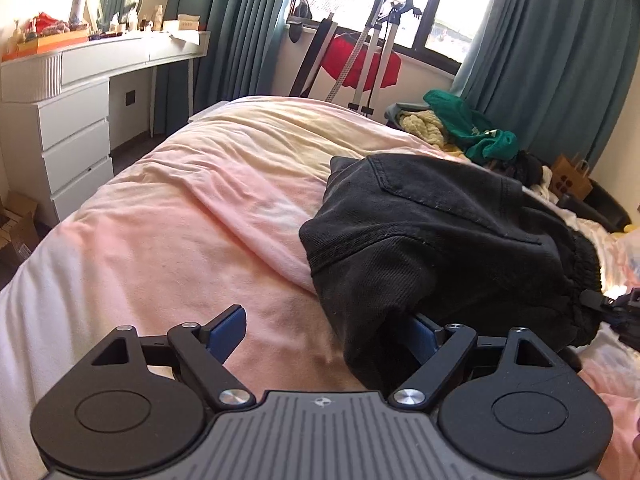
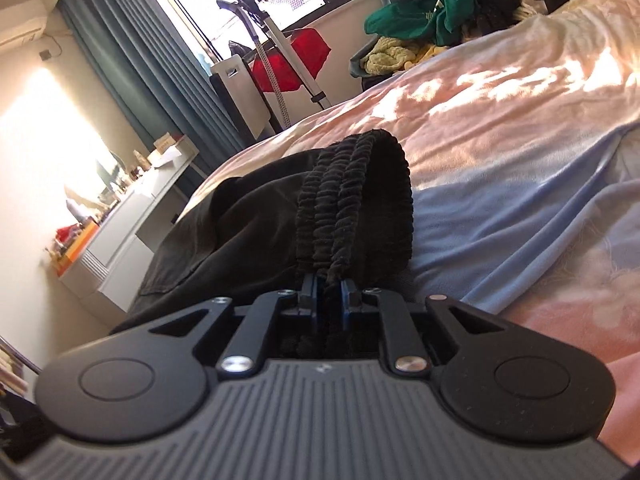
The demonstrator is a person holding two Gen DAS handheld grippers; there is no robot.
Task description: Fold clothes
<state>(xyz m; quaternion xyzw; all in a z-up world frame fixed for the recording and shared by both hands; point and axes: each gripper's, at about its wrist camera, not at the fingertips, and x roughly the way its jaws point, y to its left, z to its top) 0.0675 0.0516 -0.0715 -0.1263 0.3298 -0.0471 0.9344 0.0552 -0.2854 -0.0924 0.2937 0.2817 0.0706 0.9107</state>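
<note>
From the left wrist, the left gripper (image 1: 326, 334) stands wide apart and grips nothing, while the black trousers (image 1: 432, 240) lie bunched on the pink bedspread (image 1: 192, 216), draped over its right finger. From the right wrist, the right gripper (image 2: 329, 292) is pinched tight on the trousers' ribbed elastic waistband (image 2: 352, 200).

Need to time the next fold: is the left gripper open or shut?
Open: the left gripper fingers stand wide apart, the black trousers draped over one.
</note>
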